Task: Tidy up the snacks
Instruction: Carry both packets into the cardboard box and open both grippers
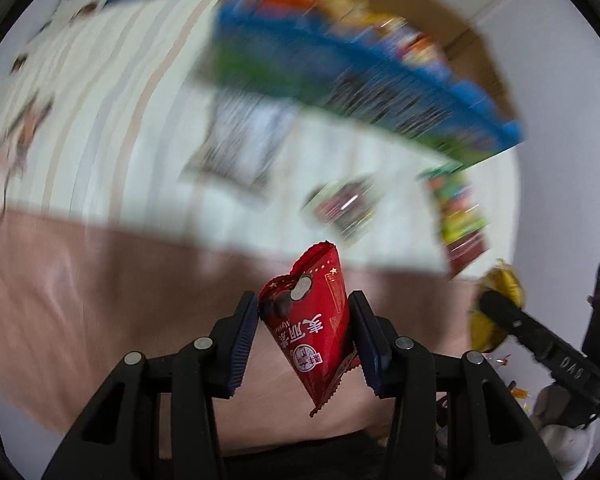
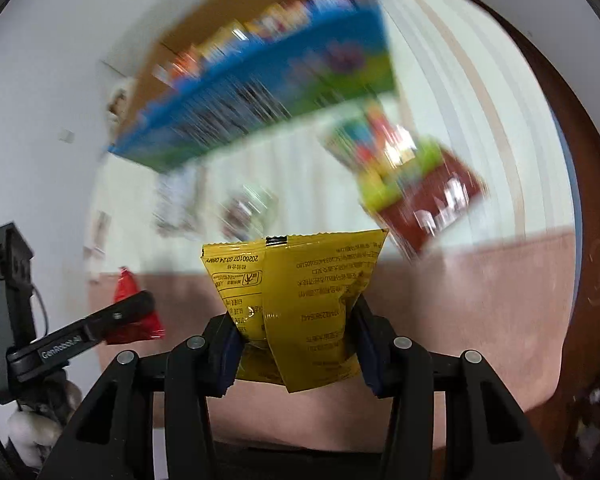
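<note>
My left gripper (image 1: pixel 304 308) is shut on a red snack packet (image 1: pixel 314 320) and holds it up above the pink bedding. My right gripper (image 2: pixel 296 312) is shut on a yellow snack packet (image 2: pixel 304 300), also held in the air. Each gripper shows in the other's view: the right one with the yellow packet (image 1: pixel 496 308) at the right of the left wrist view, the left one with the red packet (image 2: pixel 134 312) at the left of the right wrist view. A blue and green box (image 1: pixel 380 88) filled with several snacks stands ahead on the striped sheet; it also shows in the right wrist view (image 2: pixel 268 96).
Both views are motion-blurred. Loose snack packs lie on the striped sheet: a dark patterned one (image 1: pixel 240 148), a small one (image 1: pixel 344 208), a colourful pack (image 2: pixel 412 176). A brown cardboard box (image 1: pixel 420 12) stands behind the blue box. A pink blanket (image 1: pixel 80 300) is below.
</note>
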A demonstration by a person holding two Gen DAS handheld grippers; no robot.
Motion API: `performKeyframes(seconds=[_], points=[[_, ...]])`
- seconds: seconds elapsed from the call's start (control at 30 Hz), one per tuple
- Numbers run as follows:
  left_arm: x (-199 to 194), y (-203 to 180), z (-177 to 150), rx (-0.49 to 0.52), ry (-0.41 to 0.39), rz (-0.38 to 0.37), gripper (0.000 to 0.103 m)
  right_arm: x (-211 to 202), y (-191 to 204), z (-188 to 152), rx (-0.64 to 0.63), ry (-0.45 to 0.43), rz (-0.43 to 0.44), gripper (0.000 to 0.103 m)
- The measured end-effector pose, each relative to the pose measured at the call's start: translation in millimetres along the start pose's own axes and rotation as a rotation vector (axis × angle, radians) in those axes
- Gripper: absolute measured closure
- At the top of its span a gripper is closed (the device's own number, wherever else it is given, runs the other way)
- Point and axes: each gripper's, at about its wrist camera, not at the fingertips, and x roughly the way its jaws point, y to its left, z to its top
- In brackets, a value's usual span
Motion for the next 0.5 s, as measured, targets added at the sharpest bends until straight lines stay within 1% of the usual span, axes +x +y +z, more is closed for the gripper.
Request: performKeyframes(seconds=[0.03,0.1,0.17,0.23,0.3,0.33,0.37,0.43,0.5], points=[[-11,-11,12,0.018,-0.021,-0.018,0.060,-11,8,11,-0.014,-0.023,0.018,0.052],[-29,-21,48,0.053,-0.057,-0.044,0.060,-24,23,34,-0.036,-0.063,0.040,0.052],[-44,-37,79,0.091,-0.092,-0.056,0.060,-35,38,59,-0.058,-0.099,0.049,0.052],[-53,-53,106,0.119,-0.113,-0.056,0.060,-47,45,90,-0.082,-0.148,0.018,0.052],[-49,-69,140,0.144,-0.115,-0.045,0.060,-50,51,119,-0.093,-0.180,-0.027,0.052],[-47,-70,157,0.151,-0.110,-0.039,0.060,-48,51,138,-0.094,-0.181,-0.046,0.052],[-40,-75,175,0.160,-0.092,-0.036,0.060,-45,50,148,-0.092,-0.182,-0.059,0.052],[-17,-83,208,0.155,-0.030,-0.044,0.060,-36,50,174,-0.102,-0.171,-0.105,0.052],[10,-88,233,0.127,0.028,-0.051,0.060,-25,45,195,-0.098,-0.152,-0.130,0.052]])
